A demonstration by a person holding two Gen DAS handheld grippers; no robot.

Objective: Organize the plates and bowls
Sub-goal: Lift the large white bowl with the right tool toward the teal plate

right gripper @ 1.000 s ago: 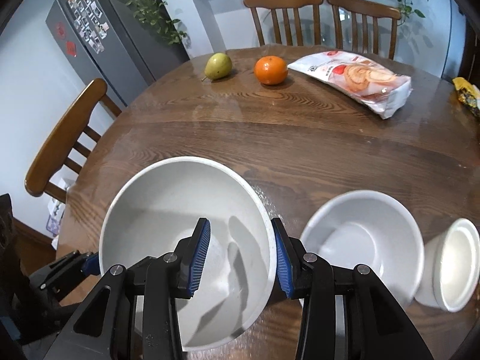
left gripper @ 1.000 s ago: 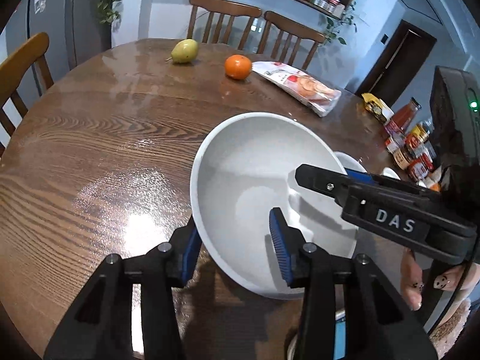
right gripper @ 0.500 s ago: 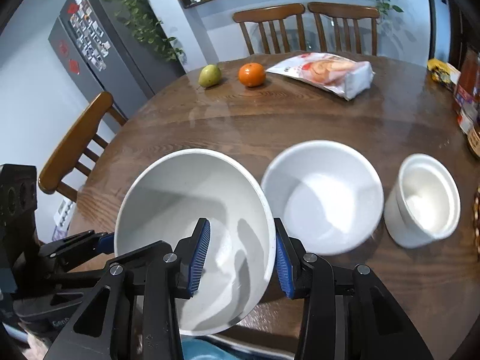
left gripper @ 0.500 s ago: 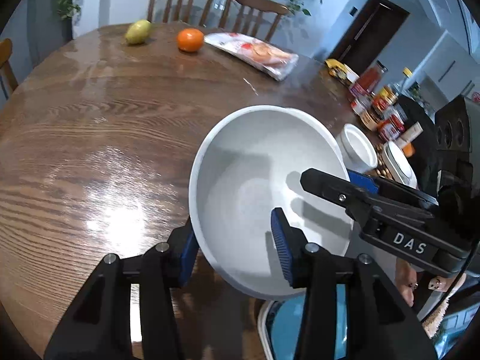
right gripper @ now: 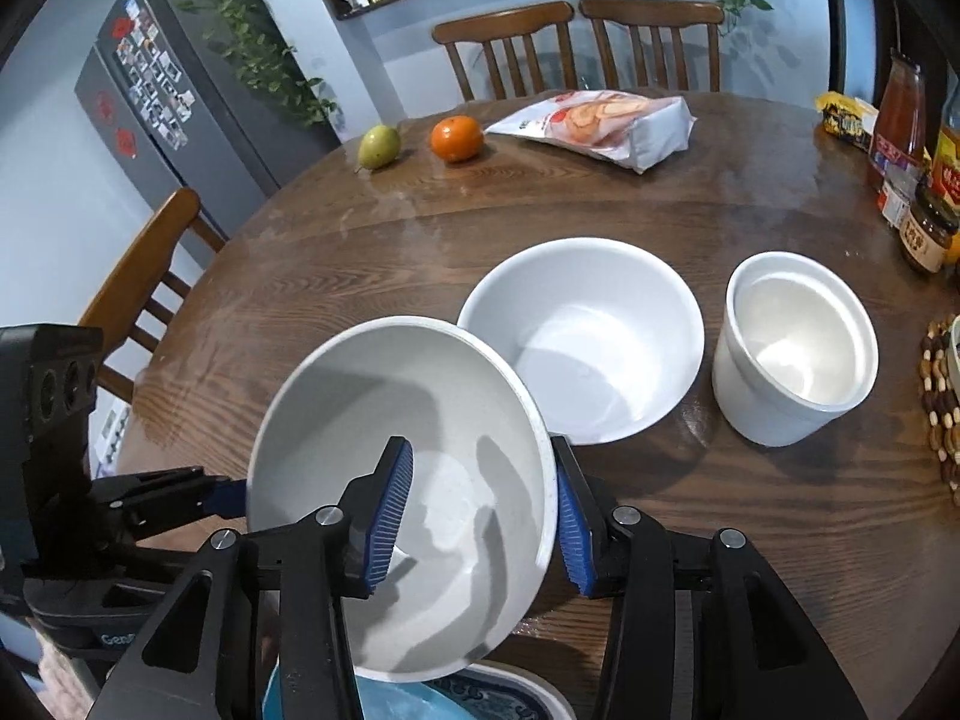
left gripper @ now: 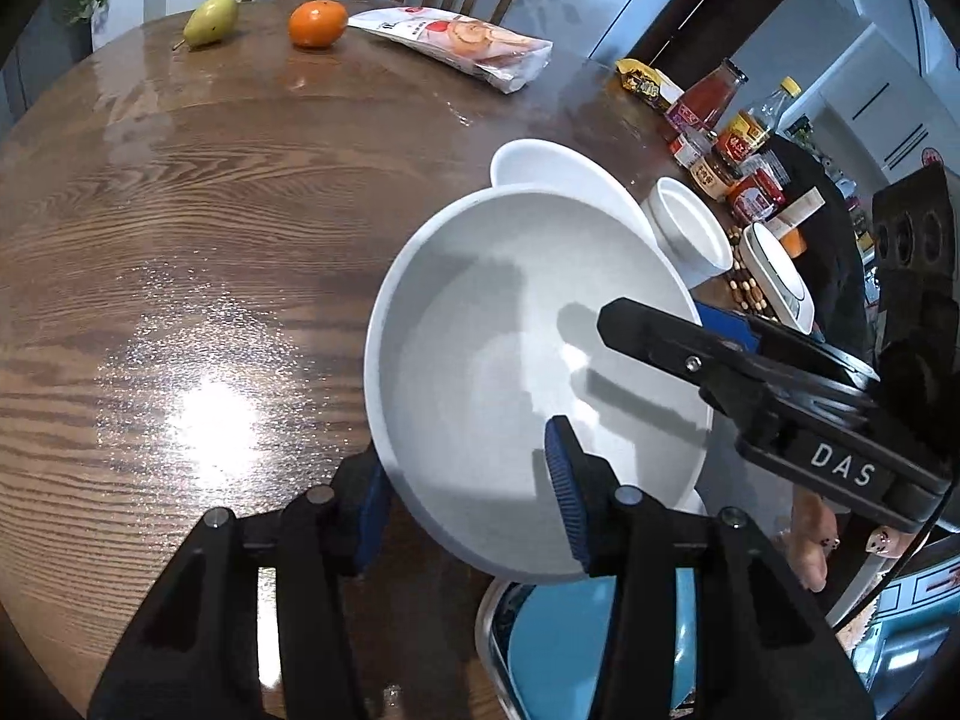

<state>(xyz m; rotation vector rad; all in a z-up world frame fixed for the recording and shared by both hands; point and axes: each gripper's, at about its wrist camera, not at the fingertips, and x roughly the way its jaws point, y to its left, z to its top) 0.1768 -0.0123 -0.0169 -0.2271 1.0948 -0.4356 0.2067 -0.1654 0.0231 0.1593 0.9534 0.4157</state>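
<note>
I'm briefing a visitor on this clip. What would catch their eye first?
A big white bowl held tilted above the table edge, gripped on opposite rims by the left hand-held gripper and right hand-held gripper. Just beyond it sit a second bowl and a white pot. At the far side, a pear and orange.

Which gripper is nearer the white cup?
Right. The right gripper clamps the big bowl's rim on the side facing the white cup; the left gripper grips the opposite rim.
</note>
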